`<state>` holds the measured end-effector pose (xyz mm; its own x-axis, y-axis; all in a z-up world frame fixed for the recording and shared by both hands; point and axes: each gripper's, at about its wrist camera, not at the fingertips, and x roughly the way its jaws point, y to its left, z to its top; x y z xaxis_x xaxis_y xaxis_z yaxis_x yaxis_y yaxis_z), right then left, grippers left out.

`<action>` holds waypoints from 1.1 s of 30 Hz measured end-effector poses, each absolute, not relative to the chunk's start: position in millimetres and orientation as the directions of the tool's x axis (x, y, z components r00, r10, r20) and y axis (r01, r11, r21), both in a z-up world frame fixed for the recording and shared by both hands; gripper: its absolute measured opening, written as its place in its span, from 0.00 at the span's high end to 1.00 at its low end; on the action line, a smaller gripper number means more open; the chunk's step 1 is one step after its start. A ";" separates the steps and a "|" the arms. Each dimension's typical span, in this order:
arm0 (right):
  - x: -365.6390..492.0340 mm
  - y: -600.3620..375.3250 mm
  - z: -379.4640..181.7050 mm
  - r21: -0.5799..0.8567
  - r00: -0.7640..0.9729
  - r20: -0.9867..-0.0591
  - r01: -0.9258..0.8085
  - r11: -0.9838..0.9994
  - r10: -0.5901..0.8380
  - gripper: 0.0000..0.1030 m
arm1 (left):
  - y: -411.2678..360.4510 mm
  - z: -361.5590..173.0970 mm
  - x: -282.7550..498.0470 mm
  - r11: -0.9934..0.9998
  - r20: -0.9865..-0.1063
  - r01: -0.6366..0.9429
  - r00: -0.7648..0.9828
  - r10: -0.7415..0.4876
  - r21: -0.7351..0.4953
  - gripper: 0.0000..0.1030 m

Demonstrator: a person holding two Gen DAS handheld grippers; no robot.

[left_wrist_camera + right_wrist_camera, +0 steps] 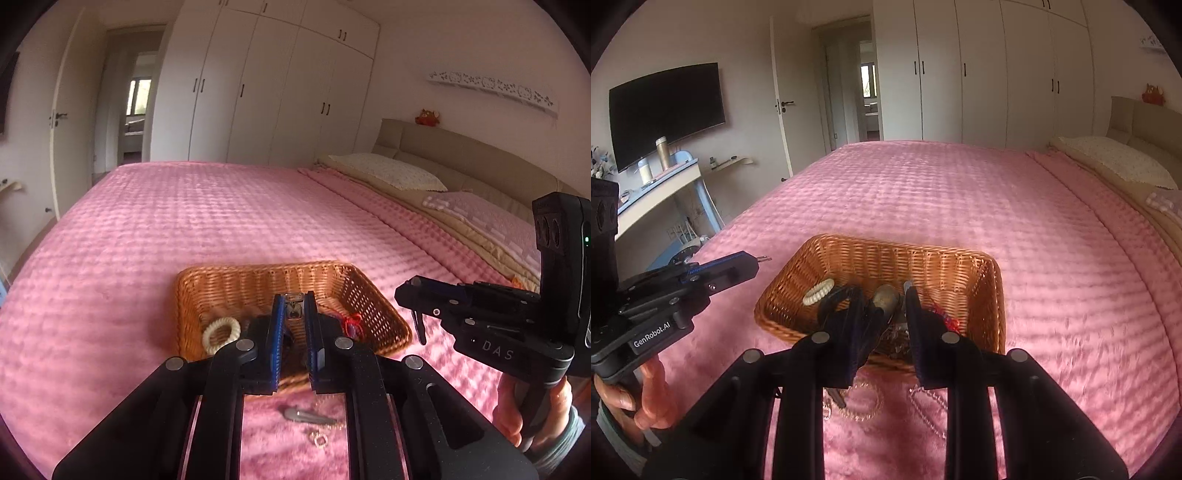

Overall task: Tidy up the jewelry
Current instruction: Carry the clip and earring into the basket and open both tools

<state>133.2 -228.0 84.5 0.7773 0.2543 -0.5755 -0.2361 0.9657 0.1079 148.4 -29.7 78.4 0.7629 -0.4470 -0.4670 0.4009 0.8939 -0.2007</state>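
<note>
Lying nearest the person on the pink blanket point(147, 229) were the pieces not yet sorted: a grey metal hair clip point(308, 415) and a small gold ring point(319, 440) under the left gripper point(294, 310), and, in the right wrist view, a beaded bracelet point(862, 404) and a thin chain point(931, 402) just short of the basket's near wall. Above them the left gripper was pinched narrow on a small silver clasp-like piece point(294, 308), shiny and rounded, with its metal tip poking past the fingertips; it hung over the wicker basket point(236, 280), probably so that the piece could drop straight in. The right gripper point(888, 306) stood partly open above the same basket, holding nothing that I could make out (the dull bronze lump point(886, 299) between its fingers seemed to lie in the basket, though the view left this unsure). Inside the basket already lay a cream coiled hair tie point(818, 291) toward the left wall, a red beaded string point(947, 319) toward the right, and a dark tangle near the front wall too murky to name. Beyond the basket, the blanket ran on to the pillows point(388, 171) and the white wardrobe point(266, 81).
</note>
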 end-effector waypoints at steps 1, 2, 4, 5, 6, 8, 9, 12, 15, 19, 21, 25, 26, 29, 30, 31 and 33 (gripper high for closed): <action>144.2 -230.7 82.0 0.121 0.771 -0.581 -0.233 0.965 0.259 0.80 | -31.1 74.1 158.0 0.901 -0.472 0.384 0.768 -0.433 -0.201 0.91; 154.9 -232.9 78.1 0.130 0.765 -0.589 -0.226 0.965 0.259 0.80 | -32.0 68.0 169.4 0.907 -0.481 0.367 0.770 -0.420 -0.205 0.91; 178.8 -236.9 67.2 0.165 0.744 -0.609 -0.221 0.961 0.276 0.80 | -32.0 54.6 191.5 0.908 -0.499 0.346 0.759 -0.419 -0.237 0.91; 190.4 -239.0 60.4 0.190 0.729 -0.621 -0.217 0.958 0.288 0.80 | -31.8 47.1 200.1 0.909 -0.508 0.332 0.754 -0.415 -0.250 0.91; 202.7 -241.6 52.3 0.214 0.714 -0.635 -0.205 0.955 0.295 0.80 | -30.4 41.3 205.1 0.910 -0.513 0.325 0.752 -0.414 -0.259 0.91; 221.2 -244.5 37.5 0.247 0.684 -0.661 -0.192 0.950 0.310 0.80 | -29.3 28.9 212.3 0.910 -0.527 0.315 0.742 -0.414 -0.271 0.91; 229.5 -244.2 29.6 0.254 0.670 -0.675 -0.184 0.949 0.310 0.80 | -29.0 24.3 213.8 0.911 -0.534 0.314 0.739 -0.411 -0.267 0.91; 244.6 -241.6 9.6 0.247 0.639 -0.711 -0.166 0.955 0.295 0.80 | -31.1 14.2 214.9 0.920 -0.557 0.313 0.733 -0.391 -0.234 0.91; 250.2 -238.8 -4.6 0.228 0.620 -0.735 -0.157 0.961 0.275 0.80 | -30.5 8.6 218.0 0.918 -0.566 0.315 0.722 -0.398 -0.243 0.91; 249.3 -237.9 -12.2 0.223 0.609 -0.746 -0.156 0.962 0.271 0.74 | -31.3 5.7 219.3 0.923 -0.580 0.304 0.718 -0.386 -0.238 0.87; 248.4 -240.5 -12.6 0.245 0.601 -0.747 -0.151 0.958 0.286 0.52 | -31.2 6.0 217.0 0.928 -0.577 0.295 0.726 -0.374 -0.230 0.67; 235.9 -246.7 -2.5 0.249 0.639 -0.713 -0.155 0.956 0.289 0.44 | -30.3 12.1 208.9 0.930 -0.563 0.296 0.741 -0.367 -0.217 0.62; 230.8 -247.4 1.4 0.250 0.645 -0.704 -0.165 0.954 0.296 0.44 | -29.8 15.0 204.7 0.931 -0.557 0.294 0.746 -0.365 -0.215 0.62; 203.9 -250.4 18.0 0.229 0.681 -0.669 -0.193 0.954 0.298 0.44 | -29.4 27.2 188.0 0.928 -0.532 0.305 0.760 -0.372 -0.212 0.62; 195.5 -252.4 23.9 0.218 0.692 -0.658 -0.202 0.955 0.297 0.44 | -29.3 32.9 179.7 0.926 -0.522 0.311 0.765 -0.377 -0.212 0.62; 184.8 -255.6 29.8 0.208 0.704 -0.646 -0.212 0.955 0.297 0.44 | -29.4 38.0 171.4 0.925 -0.510 0.317 0.771 -0.381 -0.212 0.62; 163.2 -264.9 40.7 0.200 0.726 -0.622 -0.216 0.956 0.294 0.44 | -29.1 47.2 152.4 0.919 -0.489 0.331 0.778 -0.394 -0.214 0.61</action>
